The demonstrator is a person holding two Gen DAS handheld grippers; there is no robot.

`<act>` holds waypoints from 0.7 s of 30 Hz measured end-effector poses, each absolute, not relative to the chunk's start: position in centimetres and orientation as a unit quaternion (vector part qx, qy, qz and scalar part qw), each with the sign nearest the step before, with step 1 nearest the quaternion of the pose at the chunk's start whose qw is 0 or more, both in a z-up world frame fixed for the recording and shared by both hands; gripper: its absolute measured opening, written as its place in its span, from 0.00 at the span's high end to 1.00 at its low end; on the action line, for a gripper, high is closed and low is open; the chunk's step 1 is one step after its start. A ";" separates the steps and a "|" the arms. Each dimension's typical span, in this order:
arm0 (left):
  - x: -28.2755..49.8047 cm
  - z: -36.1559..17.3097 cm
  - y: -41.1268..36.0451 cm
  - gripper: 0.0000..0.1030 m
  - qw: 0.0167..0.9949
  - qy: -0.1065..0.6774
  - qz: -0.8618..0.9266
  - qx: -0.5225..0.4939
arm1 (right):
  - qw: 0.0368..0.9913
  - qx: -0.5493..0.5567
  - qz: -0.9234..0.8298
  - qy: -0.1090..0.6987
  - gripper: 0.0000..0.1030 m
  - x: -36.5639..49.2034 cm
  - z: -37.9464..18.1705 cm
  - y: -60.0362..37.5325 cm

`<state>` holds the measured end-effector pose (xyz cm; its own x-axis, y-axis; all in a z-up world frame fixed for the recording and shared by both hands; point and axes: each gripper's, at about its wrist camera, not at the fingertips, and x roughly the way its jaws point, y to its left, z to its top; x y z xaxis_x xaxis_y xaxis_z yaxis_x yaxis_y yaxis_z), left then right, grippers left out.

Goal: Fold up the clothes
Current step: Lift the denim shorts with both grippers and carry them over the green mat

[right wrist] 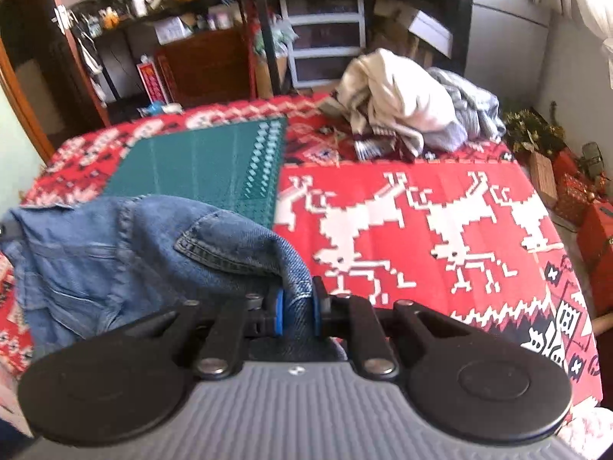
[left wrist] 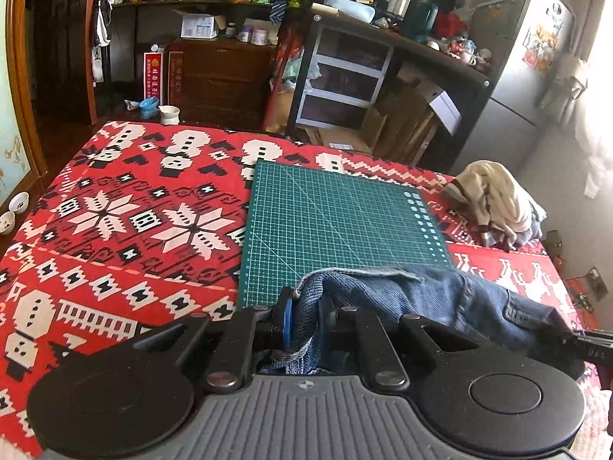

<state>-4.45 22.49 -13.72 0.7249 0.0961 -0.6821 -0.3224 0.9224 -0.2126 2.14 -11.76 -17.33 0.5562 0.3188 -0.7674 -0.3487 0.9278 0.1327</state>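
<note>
Left tongs and right tongs each pinch the denim garment, held bunched above the green mat; likely needs spreading flat.

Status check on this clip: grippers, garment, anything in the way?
Left gripper and right gripper both shut on denim garment. Garment bunched, held over near edge of green cutting mat. Mat bare; clothes pile off at far right.
</note>
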 end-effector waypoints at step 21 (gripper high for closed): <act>-7.9 -13.1 26.4 0.69 0.912 0.344 0.121 -0.191 | 0.896 -0.012 0.183 0.405 0.60 2.6 -15.1 -14.4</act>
<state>-7.91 26.41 -13.06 0.7347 0.0895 -0.6725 -0.3519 0.8978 -0.2649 2.60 -14.45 -15.08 0.6047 0.3182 -0.7301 -0.3379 0.9326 0.1266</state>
